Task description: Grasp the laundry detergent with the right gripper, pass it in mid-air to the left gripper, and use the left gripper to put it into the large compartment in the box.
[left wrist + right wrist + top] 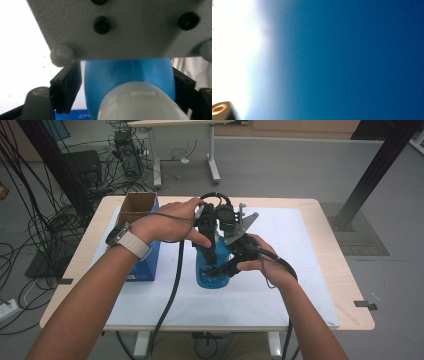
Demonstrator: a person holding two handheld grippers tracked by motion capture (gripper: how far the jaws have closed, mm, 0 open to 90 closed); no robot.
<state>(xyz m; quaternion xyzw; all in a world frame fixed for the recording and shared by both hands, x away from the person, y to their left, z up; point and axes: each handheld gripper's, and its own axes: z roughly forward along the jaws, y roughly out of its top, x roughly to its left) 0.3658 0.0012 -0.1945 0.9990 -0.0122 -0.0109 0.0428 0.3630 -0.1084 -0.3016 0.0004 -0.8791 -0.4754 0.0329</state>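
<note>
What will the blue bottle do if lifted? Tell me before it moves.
The blue bottle looks like smooth, rounded plastic, so probably slippery. It stands tall on a narrow base, so likely tippy when pushed. It seems translucent, possibly holding liquid and heavier than it looks.

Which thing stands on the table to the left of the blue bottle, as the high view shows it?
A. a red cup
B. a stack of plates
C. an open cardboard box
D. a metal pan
C: in the high view an open cardboard box stands at the table's left part, left of the blue bottle that the hands work on.
</note>
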